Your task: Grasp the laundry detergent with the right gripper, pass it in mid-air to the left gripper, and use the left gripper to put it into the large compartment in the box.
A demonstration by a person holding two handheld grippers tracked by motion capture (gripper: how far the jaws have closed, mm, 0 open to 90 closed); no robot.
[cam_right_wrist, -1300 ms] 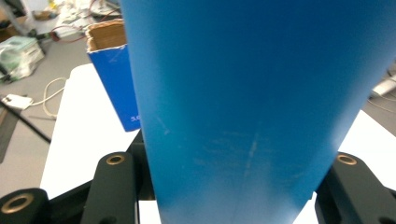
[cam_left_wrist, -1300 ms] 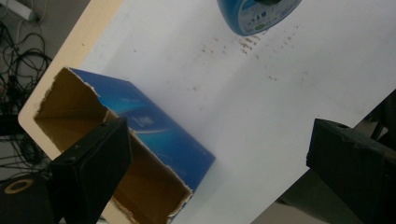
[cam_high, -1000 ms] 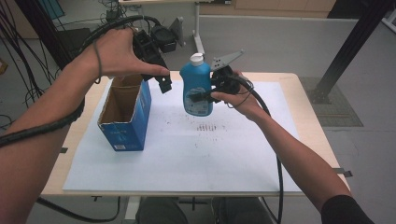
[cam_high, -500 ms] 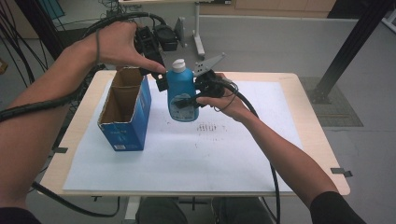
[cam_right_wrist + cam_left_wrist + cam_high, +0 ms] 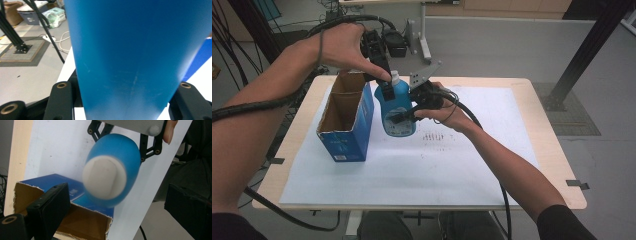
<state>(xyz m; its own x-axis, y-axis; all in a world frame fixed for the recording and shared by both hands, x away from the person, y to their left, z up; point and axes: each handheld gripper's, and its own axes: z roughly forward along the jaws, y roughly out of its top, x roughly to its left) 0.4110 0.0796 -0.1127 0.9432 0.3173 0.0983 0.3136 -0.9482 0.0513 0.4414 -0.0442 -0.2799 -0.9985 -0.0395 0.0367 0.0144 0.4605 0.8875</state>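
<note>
A blue bottle [image 5: 396, 111] with a white cap [image 5: 395, 76] hangs tilted over the table, just right of an open blue cardboard box [image 5: 346, 125]. My right gripper [image 5: 404, 114] is shut on the bottle's body; in the right gripper view the blue bottle [image 5: 140, 50] sits between both black jaws of the right gripper [image 5: 123, 100]. My left gripper [image 5: 386, 89] hovers at the bottle's top. In the left gripper view the left gripper [image 5: 117, 192] is open, its jaws wide apart, with the white cap [image 5: 105, 180] facing it and the box [image 5: 82, 220] below.
A white paper sheet [image 5: 462, 165] covers most of the wooden table [image 5: 557, 165]. Black cables trail from both grippers, one along the right forearm [image 5: 484, 127]. Behind the table stand black equipment [image 5: 394, 42] and a black frame post [image 5: 582, 55].
The right gripper has carried the bottle leftward, toward the box and the left gripper. The left hand has stayed almost in place.
</note>
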